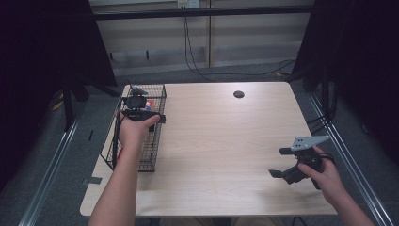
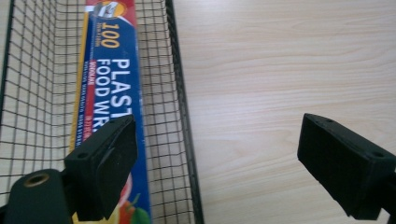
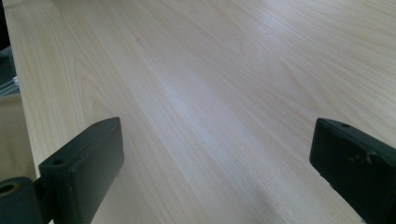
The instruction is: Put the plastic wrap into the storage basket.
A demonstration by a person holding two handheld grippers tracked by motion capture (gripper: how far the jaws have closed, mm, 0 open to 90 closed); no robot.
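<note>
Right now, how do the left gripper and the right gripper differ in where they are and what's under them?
The left gripper hangs above the wire basket at the table's left edge, over the plastic food wrap box lying inside it; the right gripper sits near the front right of the table, over bare wood. The right gripper carries a grey plate on top; the left shows none. Both have open jaws with nothing between them.

Plastic food wrap box (image 2: 114,100) laid in wire basket (image 1: 157,141).
The basket is placed at the table's (image 1: 221,141) left edge.
</note>
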